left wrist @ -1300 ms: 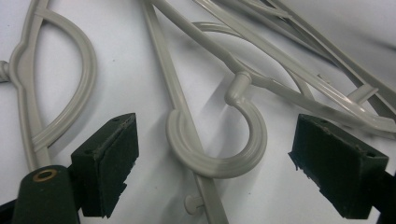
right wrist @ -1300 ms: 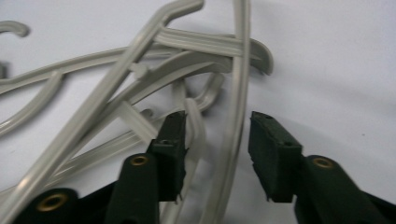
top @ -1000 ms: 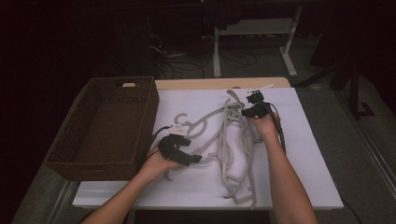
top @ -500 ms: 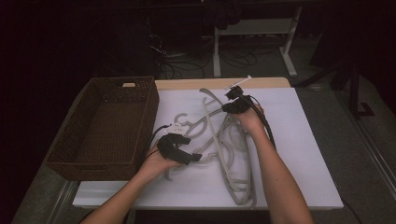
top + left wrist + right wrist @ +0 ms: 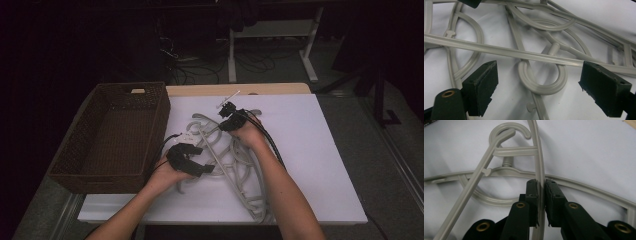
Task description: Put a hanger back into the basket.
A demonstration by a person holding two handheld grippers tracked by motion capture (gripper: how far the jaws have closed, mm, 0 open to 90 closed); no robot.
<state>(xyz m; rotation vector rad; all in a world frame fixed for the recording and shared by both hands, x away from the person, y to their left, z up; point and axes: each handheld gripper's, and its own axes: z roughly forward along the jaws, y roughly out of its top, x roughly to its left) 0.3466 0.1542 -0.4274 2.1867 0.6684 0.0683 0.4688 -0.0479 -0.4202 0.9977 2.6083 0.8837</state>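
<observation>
surface: white table [image 5: 310, 150], wicker basket [image 5: 105, 135] left | room: dark | right hand-held gripper [image 5: 540, 192] clamps grey hanger [image 5: 537, 157] | left hand-held gripper [image 5: 537, 85] wide

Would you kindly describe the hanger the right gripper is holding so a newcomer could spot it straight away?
On the white table, right of the wicker basket, lies a tangle of grey plastic hangers. At its far end the right gripper pinches one thin bar. Unlike its neighbours, that hanger is clamped between black pads.

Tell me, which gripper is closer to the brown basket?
Left. The left gripper sits just beside the basket, near its right wall, open over the hangers. The right gripper is farther off toward the table's middle, its fingers clamped on one hanger's bar.
</observation>
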